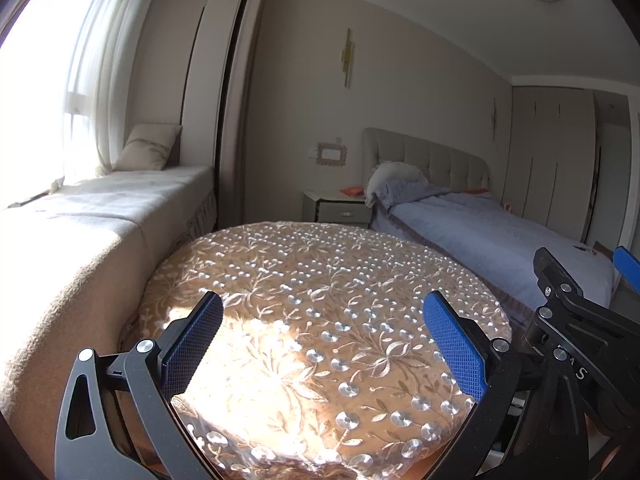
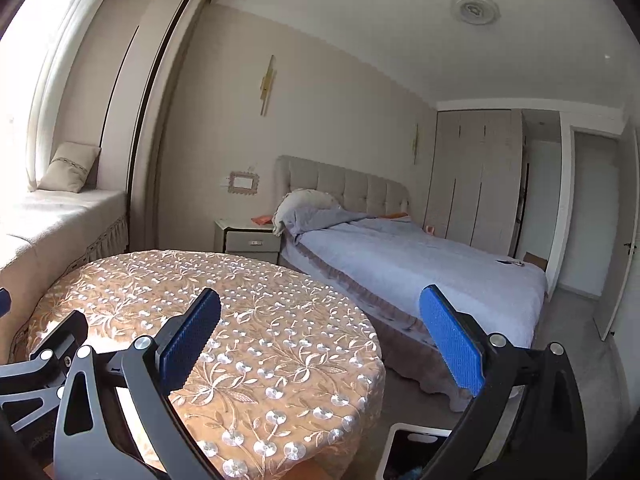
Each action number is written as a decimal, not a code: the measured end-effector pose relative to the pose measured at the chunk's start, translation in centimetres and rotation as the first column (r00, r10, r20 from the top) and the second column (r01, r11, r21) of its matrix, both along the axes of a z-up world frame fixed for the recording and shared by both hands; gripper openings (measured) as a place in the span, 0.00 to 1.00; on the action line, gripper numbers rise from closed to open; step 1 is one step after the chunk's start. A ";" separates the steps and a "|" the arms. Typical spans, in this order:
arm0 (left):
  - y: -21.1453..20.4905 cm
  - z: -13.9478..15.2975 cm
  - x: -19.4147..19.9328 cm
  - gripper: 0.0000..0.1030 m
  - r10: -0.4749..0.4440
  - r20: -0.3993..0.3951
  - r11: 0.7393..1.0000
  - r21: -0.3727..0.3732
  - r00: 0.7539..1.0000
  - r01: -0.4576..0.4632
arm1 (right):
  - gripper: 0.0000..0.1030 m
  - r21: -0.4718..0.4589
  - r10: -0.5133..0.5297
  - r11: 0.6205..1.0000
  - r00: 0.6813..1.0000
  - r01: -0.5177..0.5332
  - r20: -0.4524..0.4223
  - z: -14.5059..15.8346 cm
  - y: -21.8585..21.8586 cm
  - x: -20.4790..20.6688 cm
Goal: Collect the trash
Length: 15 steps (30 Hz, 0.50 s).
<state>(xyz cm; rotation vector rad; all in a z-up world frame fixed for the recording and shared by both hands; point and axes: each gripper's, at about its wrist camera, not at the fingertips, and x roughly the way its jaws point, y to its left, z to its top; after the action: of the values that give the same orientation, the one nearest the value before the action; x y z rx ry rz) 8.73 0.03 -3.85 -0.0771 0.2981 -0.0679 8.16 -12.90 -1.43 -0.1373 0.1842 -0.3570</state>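
The left claw stands with its two blue pads wide apart and nothing between them, and the right claw is spread just as wide and just as empty. Directly under and ahead of both lies the round desk, one of it, draped in an embroidered, sequinned tan cloth with no loose scrap showing on it. Below the right claw, just off the desk's edge on the floor, sits one white-rimmed bin with a dark liner and something bluish inside. Farther ahead stands one nightstand carrying a flat orange item beside one bed; a second orange scrap seems to lie by the headboard, and small dark bits rest near the bed's far edge. Whether any is trash cannot be told. Such scraps would likely be light and limp, best pinched at a raised edge.
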 end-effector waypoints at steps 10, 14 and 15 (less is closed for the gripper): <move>-0.4 0.2 -0.3 0.95 0.001 0.012 1.000 0.015 1.000 -0.001 | 0.96 0.039 0.009 0.999 1.000 -0.009 -0.018 -0.1 -0.6 -0.2; -0.4 0.2 -0.4 0.95 0.000 0.010 1.000 0.014 1.000 0.000 | 0.96 0.038 0.011 0.999 1.000 -0.010 -0.019 -0.2 -0.4 -0.1; -0.4 0.2 -0.4 0.95 -0.001 0.008 1.000 0.014 1.000 0.001 | 0.96 0.039 0.011 0.999 1.000 -0.010 -0.020 -0.2 -0.3 -0.1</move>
<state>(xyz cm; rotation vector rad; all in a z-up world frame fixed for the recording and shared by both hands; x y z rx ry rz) 8.34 -0.40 -3.60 -0.0630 0.2906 -0.0670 8.08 -13.23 -1.68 -0.1039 0.2104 -0.3413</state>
